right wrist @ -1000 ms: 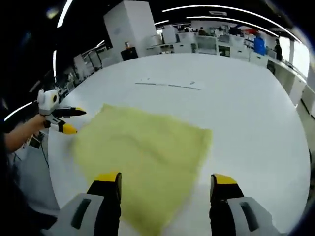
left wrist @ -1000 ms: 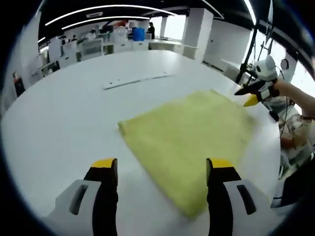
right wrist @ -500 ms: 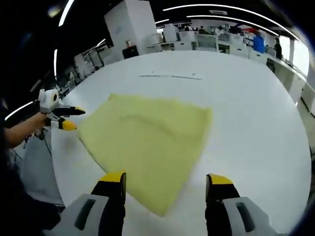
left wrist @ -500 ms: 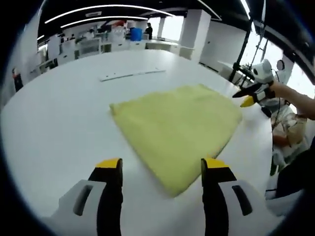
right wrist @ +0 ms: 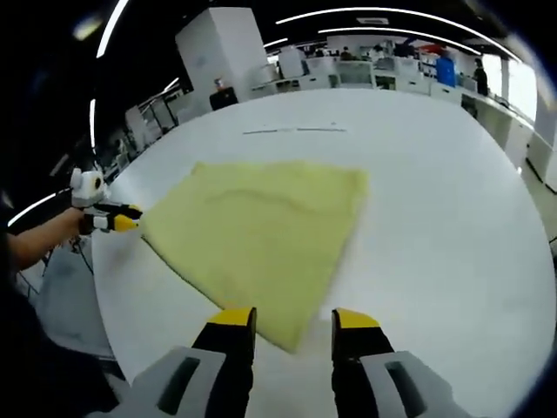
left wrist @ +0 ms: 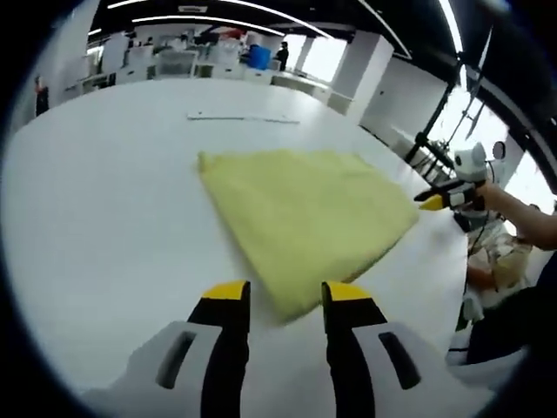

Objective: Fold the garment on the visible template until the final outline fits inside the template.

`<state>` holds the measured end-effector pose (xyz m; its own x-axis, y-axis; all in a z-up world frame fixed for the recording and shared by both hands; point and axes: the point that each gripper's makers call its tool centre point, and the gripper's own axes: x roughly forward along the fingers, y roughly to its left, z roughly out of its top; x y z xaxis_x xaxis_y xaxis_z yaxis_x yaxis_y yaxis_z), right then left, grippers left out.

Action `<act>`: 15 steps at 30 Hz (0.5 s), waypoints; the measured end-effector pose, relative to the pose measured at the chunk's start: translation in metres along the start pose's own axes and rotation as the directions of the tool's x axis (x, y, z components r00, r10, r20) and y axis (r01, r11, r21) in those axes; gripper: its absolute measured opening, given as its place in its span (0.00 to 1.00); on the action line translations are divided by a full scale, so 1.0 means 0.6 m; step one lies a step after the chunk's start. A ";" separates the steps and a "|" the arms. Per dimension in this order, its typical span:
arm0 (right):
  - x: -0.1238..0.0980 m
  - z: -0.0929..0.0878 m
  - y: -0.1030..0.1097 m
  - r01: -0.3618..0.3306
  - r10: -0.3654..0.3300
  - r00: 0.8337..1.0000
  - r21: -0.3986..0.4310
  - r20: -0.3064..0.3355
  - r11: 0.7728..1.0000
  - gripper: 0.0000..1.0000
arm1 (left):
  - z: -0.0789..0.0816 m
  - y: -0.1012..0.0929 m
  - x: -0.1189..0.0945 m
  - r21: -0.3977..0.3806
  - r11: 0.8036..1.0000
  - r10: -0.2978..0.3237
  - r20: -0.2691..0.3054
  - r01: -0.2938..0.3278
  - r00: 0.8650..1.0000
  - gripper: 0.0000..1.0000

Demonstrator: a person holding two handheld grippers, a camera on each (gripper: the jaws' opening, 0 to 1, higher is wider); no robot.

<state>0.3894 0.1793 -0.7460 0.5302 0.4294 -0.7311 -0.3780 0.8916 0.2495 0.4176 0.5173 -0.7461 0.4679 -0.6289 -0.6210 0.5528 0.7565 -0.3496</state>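
A yellow cloth (left wrist: 300, 205) (right wrist: 252, 226) lies flat on the white table (left wrist: 104, 218) (right wrist: 452, 226), roughly square. My left gripper (left wrist: 285, 293) is low over the cloth's near corner, which lies between its jaws; the jaws are narrow but still apart. It also appears as the left gripper (right wrist: 122, 222) at the cloth's left corner. My right gripper (right wrist: 293, 319) stands the same way, its jaws apart around the opposite corner. From across the table it appears as the right gripper (left wrist: 432, 200) at the cloth's right corner. A thin marked strip (left wrist: 244, 118) (right wrist: 296, 131) lies beyond the cloth.
The person's arm (left wrist: 522, 218) (right wrist: 35, 244) reaches in past the table's edge. Desks and white pillars (left wrist: 191, 61) (right wrist: 348, 74) stand far behind the table. Bare white tabletop surrounds the cloth on all sides.
Both grippers have moved down to opposite corners of the cloth. Their jaws have narrowed to about half the earlier gap. The cloth itself lies as before.
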 end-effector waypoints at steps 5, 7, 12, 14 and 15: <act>0.003 -0.015 0.003 -0.002 0.002 1.000 0.018 -0.013 1.000 0.22 | -0.011 0.001 0.001 -0.021 1.000 0.007 -0.011 -0.007 1.000 0.22; 0.005 -0.017 0.003 -0.004 0.004 1.000 0.029 -0.010 1.000 0.21 | -0.014 -0.003 0.001 -0.044 0.999 -0.008 -0.012 0.007 1.000 0.19; 0.010 -0.022 0.004 -0.023 0.021 1.000 0.085 0.016 0.996 0.11 | -0.022 -0.002 0.003 -0.047 0.999 0.002 -0.023 -0.003 1.000 0.09; 0.010 -0.022 0.009 -0.046 0.043 0.999 0.114 0.026 0.992 0.07 | -0.024 -0.001 0.003 -0.050 0.999 0.002 -0.026 -0.004 1.000 0.07; 0.010 -0.023 0.008 -0.047 0.044 0.999 0.123 0.028 0.991 0.06 | -0.025 -0.002 0.003 -0.051 0.999 0.000 -0.028 -0.002 1.000 0.05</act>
<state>0.3803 0.1840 -0.7578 0.5344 0.4719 -0.7013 -0.3065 0.8814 0.3595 0.4076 0.5176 -0.7572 0.4486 -0.6233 -0.6405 0.5163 0.7657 -0.3836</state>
